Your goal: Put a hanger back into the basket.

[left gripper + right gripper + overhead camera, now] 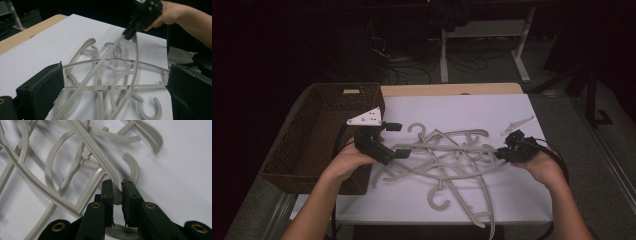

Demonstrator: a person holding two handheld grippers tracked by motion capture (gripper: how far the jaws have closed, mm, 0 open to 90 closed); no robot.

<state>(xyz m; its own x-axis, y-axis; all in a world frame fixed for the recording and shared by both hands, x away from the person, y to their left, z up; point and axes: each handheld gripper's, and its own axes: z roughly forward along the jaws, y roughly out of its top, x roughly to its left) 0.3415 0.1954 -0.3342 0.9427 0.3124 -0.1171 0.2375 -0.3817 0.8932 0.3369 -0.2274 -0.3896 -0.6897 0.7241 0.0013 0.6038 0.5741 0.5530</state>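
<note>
We have the right gripper [117, 191] pinched tight on one hanger [100, 157] in the tangle, while the left gripper [387, 140] gapes empty beside it. Judging by the basket [297, 150], we're untangling; next, the left fingers [40, 92] likely must close on that hanger's bar.

Hangers [447, 157] are showing pale grey-beige, plain, no pattern, same tone in both gripper views. White sheet [512, 200] is covering the table, with light wood [452, 89] showing along the far edge. Basket [319, 132] is reading dark brown with a woven texture and a small pale label on its rim. Left gripper [396, 139] and right gripper [501, 153] are showing black; right gripper's jaw arms are carrying brass-coloured rivets. Plate [364, 118] on the left gripper is showing light grey-white.
</note>
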